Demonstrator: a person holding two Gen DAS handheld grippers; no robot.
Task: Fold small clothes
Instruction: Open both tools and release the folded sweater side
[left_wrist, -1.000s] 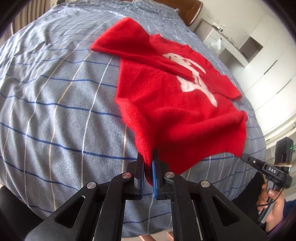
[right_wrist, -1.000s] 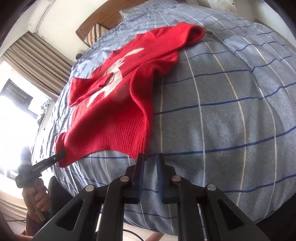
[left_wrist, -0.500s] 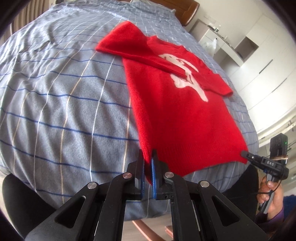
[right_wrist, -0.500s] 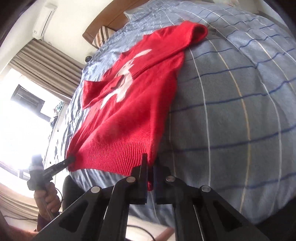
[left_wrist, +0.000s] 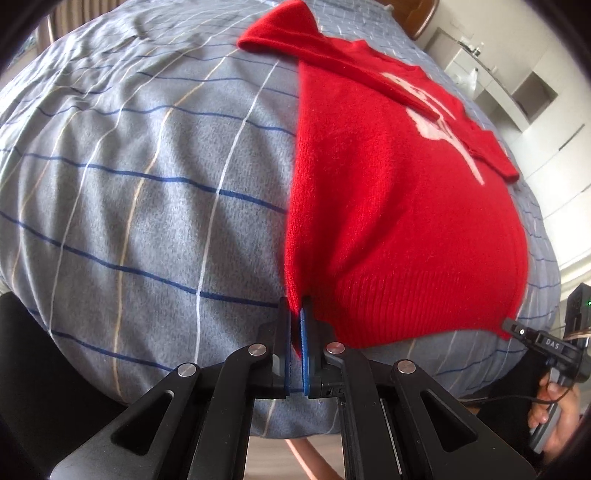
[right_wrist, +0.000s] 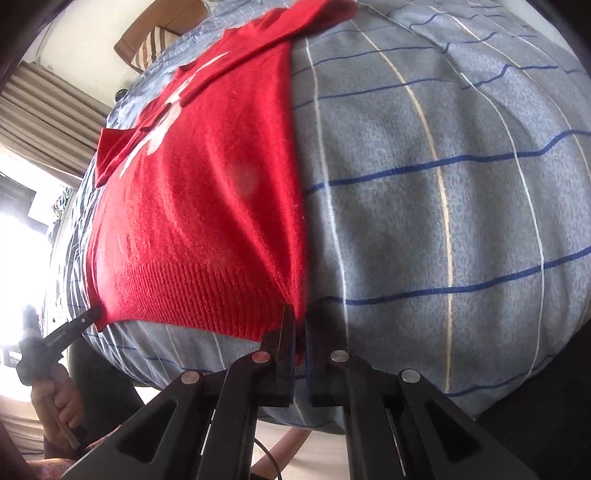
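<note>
A small red knit sweater (left_wrist: 399, 206) with a white motif lies flat and stretched on the bed, sleeves folded across its chest. My left gripper (left_wrist: 295, 314) is shut on its left hem corner at the bed's near edge. My right gripper (right_wrist: 300, 321) is shut on the right hem corner of the sweater (right_wrist: 207, 206). Each gripper shows at the far hem corner in the other view: the right one (left_wrist: 517, 328), the left one (right_wrist: 86, 317).
The bed has a grey-blue cover (left_wrist: 140, 177) with blue and white check lines, also to the right of the sweater (right_wrist: 443, 166). A wooden headboard (right_wrist: 155, 40) and curtains (right_wrist: 44, 107) stand behind. White cabinets (left_wrist: 532, 92) line the wall.
Both grippers have pulled the hem toward the near edge of the bed. The sweater went from rumpled and lifted to flat and taut. The right gripper took hold of its hem corner.
</note>
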